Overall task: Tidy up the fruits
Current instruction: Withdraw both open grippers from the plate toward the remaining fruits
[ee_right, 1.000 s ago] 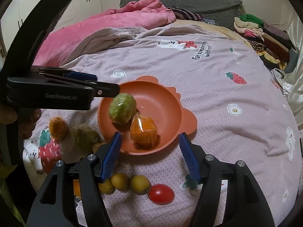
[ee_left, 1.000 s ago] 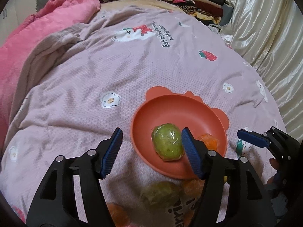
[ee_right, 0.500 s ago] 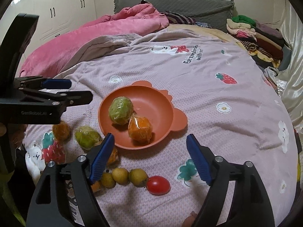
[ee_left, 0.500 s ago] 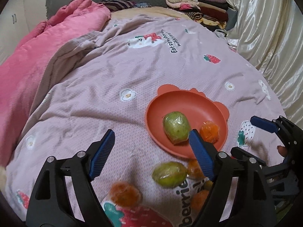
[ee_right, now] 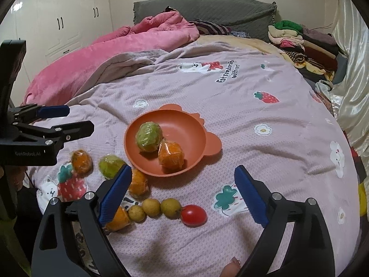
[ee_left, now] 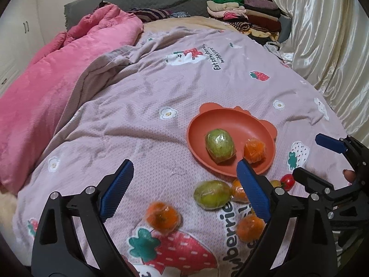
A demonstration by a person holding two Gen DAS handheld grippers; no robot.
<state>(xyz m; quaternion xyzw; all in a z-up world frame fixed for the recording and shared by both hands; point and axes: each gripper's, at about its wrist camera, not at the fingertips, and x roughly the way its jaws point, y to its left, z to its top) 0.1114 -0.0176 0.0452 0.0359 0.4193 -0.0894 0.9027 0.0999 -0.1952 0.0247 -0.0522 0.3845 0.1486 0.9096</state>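
An orange bowl (ee_right: 193, 138) with ears sits on the pink bedspread and holds a wrapped green fruit (ee_right: 148, 136) and a wrapped orange (ee_right: 171, 155). It also shows in the left wrist view (ee_left: 200, 127). Outside it lie a wrapped green fruit (ee_right: 110, 165), wrapped oranges (ee_right: 80, 161), three small yellow fruits (ee_right: 151, 206) and a cherry tomato (ee_right: 193, 214). My left gripper (ee_left: 185, 190) is open and empty, back from the bowl, over the loose fruit. My right gripper (ee_right: 183, 194) is open and empty above the row of small fruits.
A pink quilt (ee_right: 96, 55) lies at the far left of the bed. Folded clothes (ee_right: 299, 43) are stacked at the far right. A shiny cream curtain (ee_left: 322, 34) hangs along the right side. The left gripper shows at the left edge of the right wrist view (ee_right: 53, 124).
Both grippers have pulled back and up from the bowl, open throughout. The green fruit and the orange stay in the bowl. More loose fruit has come into view.
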